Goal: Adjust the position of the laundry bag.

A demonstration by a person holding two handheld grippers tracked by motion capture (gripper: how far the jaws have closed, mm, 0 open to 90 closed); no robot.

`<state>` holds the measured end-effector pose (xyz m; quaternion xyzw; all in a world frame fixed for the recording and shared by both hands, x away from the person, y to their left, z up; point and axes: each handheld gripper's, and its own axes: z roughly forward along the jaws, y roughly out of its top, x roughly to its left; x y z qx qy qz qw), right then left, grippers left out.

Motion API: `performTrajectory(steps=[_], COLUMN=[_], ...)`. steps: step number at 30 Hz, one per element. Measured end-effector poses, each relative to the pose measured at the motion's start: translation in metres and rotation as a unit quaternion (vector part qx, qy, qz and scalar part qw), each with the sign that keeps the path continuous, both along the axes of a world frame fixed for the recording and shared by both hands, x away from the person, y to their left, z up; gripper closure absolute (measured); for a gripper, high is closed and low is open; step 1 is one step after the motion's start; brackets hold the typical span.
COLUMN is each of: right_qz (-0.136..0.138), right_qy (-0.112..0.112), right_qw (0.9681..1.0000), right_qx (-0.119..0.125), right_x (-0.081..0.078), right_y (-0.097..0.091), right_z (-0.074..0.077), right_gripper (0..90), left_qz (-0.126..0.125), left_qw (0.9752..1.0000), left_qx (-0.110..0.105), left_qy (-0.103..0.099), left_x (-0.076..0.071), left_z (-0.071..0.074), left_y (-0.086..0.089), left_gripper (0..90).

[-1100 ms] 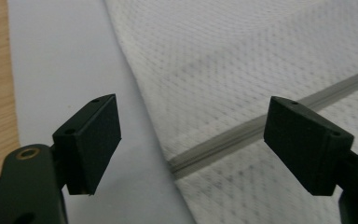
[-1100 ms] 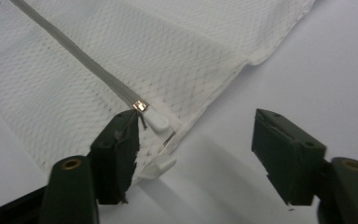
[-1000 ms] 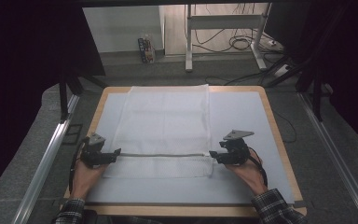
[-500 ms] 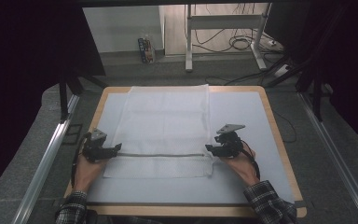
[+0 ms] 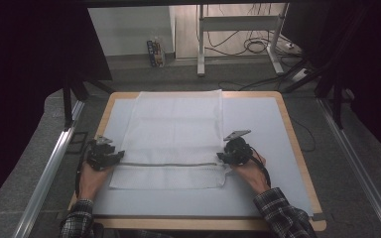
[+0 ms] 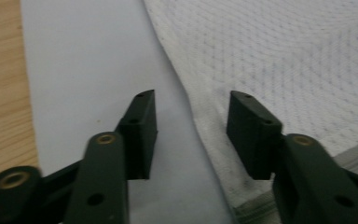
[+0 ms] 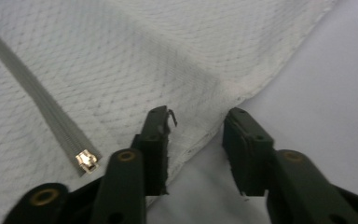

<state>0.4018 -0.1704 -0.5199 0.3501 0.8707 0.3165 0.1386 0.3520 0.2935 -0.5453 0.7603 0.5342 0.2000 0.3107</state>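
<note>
A white mesh cloth (image 5: pixel 176 129) lies flat on the pale mat (image 5: pixel 258 124), with a grey zipper (image 5: pixel 168 164) running across its near part. My left gripper (image 5: pixel 118 155) sits at the zipper's left end. In the left gripper view its jaws (image 6: pixel 191 100) have just been closing and straddle the cloth's left hem (image 6: pixel 200 116), with a gap still showing. My right gripper (image 5: pixel 222 156) is at the zipper's right end. Its jaws (image 7: pixel 198 114) have also been closing and stand either side of the cloth's edge, not pressing it. The zipper's metal pull (image 7: pixel 87 162) lies just left of them.
The mat lies on a wood-rimmed table (image 5: pixel 295 139). Metal rails (image 5: pixel 49 168) run along both sides of it. Beyond the far edge are desk legs (image 5: pixel 201 44), cables on the floor and a small box (image 5: pixel 155 52).
The right gripper has moved left onto the cloth's right edge. Both pairs of jaws have narrowed. The left hand has hardly shifted.
</note>
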Motion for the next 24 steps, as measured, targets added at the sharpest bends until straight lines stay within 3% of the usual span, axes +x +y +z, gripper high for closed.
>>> performTrajectory(steps=[2, 5, 8, 12, 18, 24], right_qz=[0.004, 0.013, 0.023, 0.028, 0.038, 0.045], right_qy=[0.005, 0.013, 0.006, -0.01, -0.011, -0.013], right_qw=[1.0, 0.9998, 0.9997, 0.9994, 0.9988, 0.9983], right_qx=[0.0, 0.001, -0.009, -0.02, -0.028, -0.035], right_x=[0.0, 0.0, -0.001, -0.004, -0.006, -0.009], right_y=[0.0, 0.001, 0.004, 0.004, 0.001, -0.004], right_z=[0.0, 0.001, 0.002, 0.003, 0.005, 0.008], right_gripper=[69.5, 81.8, 87.0, 88.5, 88.5, 88.4], left_qz=[-0.003, 0.006, 0.006, -0.002, -0.018, -0.038], left_qw=[0.9997, 0.9994, 0.9993, 0.9996, 0.9988, 0.9986], left_qx=[-0.02, -0.027, -0.028, -0.018, -0.034, -0.025], left_qy=[0.011, 0.022, 0.022, 0.021, 0.03, 0.028], left_x=[0.001, 0.002, 0.002, 0.001, -0.002, -0.005], left_z=[0.0, 0.002, 0.002, 0.003, 0.005, 0.007], left_y=[-0.003, -0.007, -0.008, -0.01, -0.012, -0.021], left_gripper=[63.7, 74.5, 86.8, 88.8, 88.8, 88.8])
